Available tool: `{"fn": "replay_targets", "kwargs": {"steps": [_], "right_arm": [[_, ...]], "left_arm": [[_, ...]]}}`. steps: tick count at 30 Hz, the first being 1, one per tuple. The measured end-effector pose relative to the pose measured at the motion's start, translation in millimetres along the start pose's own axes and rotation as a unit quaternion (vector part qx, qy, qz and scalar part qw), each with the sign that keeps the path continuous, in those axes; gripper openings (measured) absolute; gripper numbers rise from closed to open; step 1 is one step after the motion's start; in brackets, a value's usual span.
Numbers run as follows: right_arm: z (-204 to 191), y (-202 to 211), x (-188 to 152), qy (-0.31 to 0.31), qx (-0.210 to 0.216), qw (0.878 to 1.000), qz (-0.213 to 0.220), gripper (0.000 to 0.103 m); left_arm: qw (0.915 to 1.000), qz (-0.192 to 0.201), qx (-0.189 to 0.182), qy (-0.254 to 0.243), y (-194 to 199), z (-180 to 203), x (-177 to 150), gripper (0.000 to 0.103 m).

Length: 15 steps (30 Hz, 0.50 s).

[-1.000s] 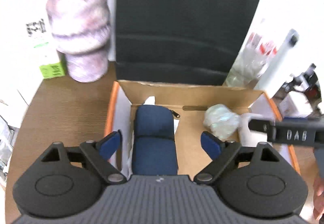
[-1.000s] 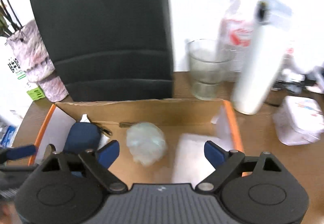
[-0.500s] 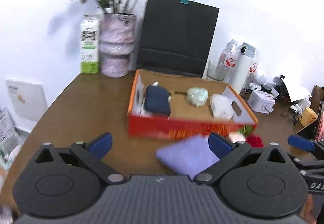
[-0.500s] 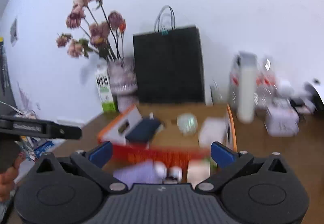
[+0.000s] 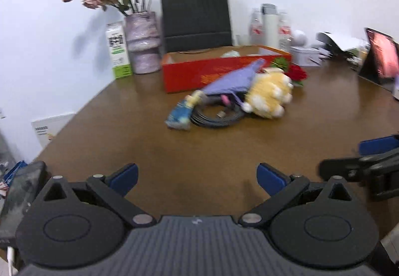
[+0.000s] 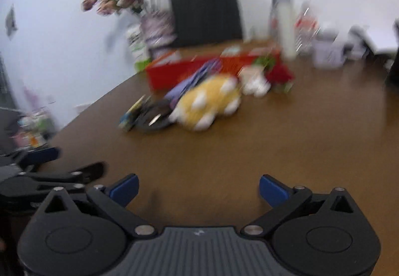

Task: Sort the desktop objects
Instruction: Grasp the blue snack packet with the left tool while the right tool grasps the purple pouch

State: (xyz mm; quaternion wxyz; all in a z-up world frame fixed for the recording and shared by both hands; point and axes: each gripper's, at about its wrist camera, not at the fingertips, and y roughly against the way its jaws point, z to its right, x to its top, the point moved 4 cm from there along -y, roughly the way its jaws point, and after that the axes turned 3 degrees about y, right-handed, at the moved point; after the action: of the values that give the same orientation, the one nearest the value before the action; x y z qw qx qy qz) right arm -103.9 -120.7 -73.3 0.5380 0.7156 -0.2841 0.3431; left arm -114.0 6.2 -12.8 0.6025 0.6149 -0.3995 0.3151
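A red open box (image 5: 199, 73) (image 6: 179, 71) stands at the back of the brown table (image 5: 174, 158). In front of it lies a heap: a purple cloth (image 5: 234, 80), a yellow-and-white plush toy (image 5: 269, 96) (image 6: 209, 101), a coiled black cable (image 5: 214, 117), a small blue-and-yellow item (image 5: 182, 111) and a red flower (image 5: 296, 73). My left gripper (image 5: 197, 177) is open and empty near the front edge, far from the heap. My right gripper (image 6: 198, 187) is open and empty too, beside it; each shows at the edge of the other's view.
A black paper bag (image 5: 197, 16), a vase of dried flowers (image 5: 143, 44), a milk carton (image 5: 117, 50), bottles and a white flask (image 5: 269, 24) line the back wall. A tablet (image 5: 381, 56) stands at the right. A phone (image 5: 22, 196) lies at the left edge.
Both grippers have pulled back from over the box to the table's near side and sunk lower. The box, close below a second ago, is now far off. Both stay open and empty.
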Motion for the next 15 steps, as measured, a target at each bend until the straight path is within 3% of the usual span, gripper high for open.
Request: {"fn": "replay_targets", "kwargs": {"steps": [6,8,11,13,15], "right_arm": [[-6.2,6.1,16.4,0.037,-0.044,0.997,0.042,0.103],[-1.9,0.4,32.7,0.034,-0.048,0.997,0.051,0.101],[7.0,-17.9,64.3,0.025,-0.052,0.996,0.063,0.097],[9.4,-35.8,89.0,0.025,-0.051,0.996,0.068,0.094],[10.5,-54.7,111.8,0.028,-0.045,0.995,0.079,0.092]], "left_arm": [[0.9996,0.002,-0.015,0.026,-22.4,-9.3,19.5,0.103],[0.9991,-0.004,-0.014,0.041,-40.2,-19.1,35.6,0.103],[0.9965,-0.007,-0.046,0.07,-74.6,-33.9,62.5,0.102],[0.9946,-0.022,-0.062,0.08,-98.6,-39.4,74.6,0.096],[0.9921,-0.037,-0.087,0.082,-122.6,-41.3,83.1,0.077]]}}
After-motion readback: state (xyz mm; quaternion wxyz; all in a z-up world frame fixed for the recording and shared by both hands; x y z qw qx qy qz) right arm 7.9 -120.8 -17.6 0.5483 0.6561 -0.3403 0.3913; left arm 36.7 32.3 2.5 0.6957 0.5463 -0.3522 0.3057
